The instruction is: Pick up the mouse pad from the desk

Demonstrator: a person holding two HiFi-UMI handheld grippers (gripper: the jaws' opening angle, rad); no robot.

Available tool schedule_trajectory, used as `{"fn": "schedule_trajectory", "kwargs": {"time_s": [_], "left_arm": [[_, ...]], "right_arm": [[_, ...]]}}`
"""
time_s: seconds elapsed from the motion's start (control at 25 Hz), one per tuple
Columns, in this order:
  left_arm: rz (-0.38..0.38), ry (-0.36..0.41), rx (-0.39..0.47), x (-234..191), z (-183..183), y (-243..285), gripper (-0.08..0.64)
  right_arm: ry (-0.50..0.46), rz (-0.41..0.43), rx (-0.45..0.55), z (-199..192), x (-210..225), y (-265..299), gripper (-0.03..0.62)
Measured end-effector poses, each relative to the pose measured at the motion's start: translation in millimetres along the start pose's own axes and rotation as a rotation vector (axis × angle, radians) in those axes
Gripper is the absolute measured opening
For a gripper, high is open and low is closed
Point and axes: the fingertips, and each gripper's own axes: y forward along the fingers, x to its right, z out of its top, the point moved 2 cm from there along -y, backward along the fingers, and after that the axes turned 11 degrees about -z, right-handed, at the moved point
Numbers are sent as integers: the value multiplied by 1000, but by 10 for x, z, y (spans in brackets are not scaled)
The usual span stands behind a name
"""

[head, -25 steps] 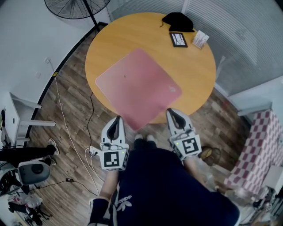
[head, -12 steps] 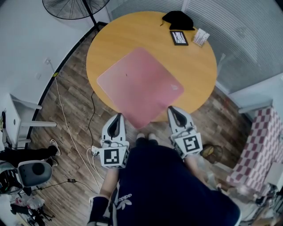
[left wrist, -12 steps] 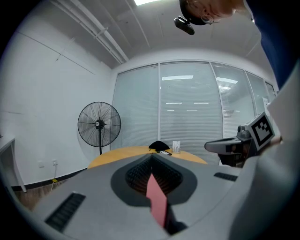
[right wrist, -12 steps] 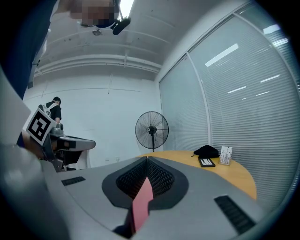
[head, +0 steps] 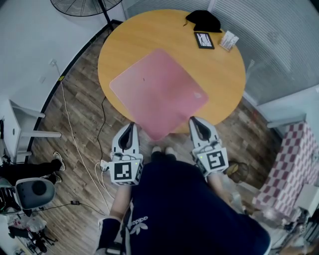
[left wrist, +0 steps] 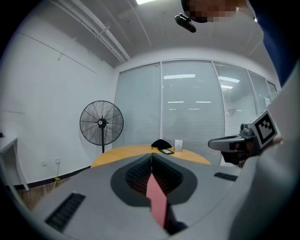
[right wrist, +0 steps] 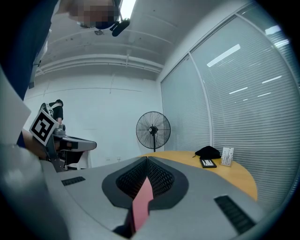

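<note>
A pink mouse pad (head: 158,94) lies flat on the round wooden table (head: 219,74), its near corner hanging over the table's front edge. My left gripper (head: 128,127) is held short of that edge, left of the corner, jaws together and empty. My right gripper (head: 195,122) sits right of the corner, also closed with nothing in it. In the left gripper view the jaws (left wrist: 151,157) meet at the tip, and a pink strip of the mouse pad (left wrist: 156,197) shows through the slot below. The right gripper view shows its jaws (right wrist: 146,161) likewise.
At the table's far side lie a black pouch (head: 202,20), a dark tablet-like device (head: 204,40) and a small white card holder (head: 228,41). A floor fan (head: 84,6) stands beyond. Cables (head: 75,129) run over the wooden floor at left. A checkered cloth (head: 294,164) is at right.
The head view has shifted slightly. Both grippers stay closed in front of the table edge, and the mouse pad has not moved.
</note>
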Motion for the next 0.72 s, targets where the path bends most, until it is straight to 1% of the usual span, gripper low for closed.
{"fn": "schedule_trajectory", "kwargs": {"time_s": [0.12,0.28,0.36,0.56,0.64,0.72], "left_arm": [[6,-10,-38,-48,-96,12,5],[0,-77,-94,-81,-293,3,7],[-20,-121,-128,-74,-430,6,16],[-94,-235,-229,40,-832,51,88],[-114,-272,-270,76,-1003,72,99],[-130,-330,-308,103,-1191,110,111]], "right_arm": [[5,-1,-4,-12,0,-20,4],[9,-3,-39,-95,-41,-87,4],[13,-1,-55,-143,-77,-119,5],[23,6,-92,-242,-150,-190,5],[39,5,-95,-264,-170,-209,4],[48,3,-100,-301,-170,-229,4]]}}
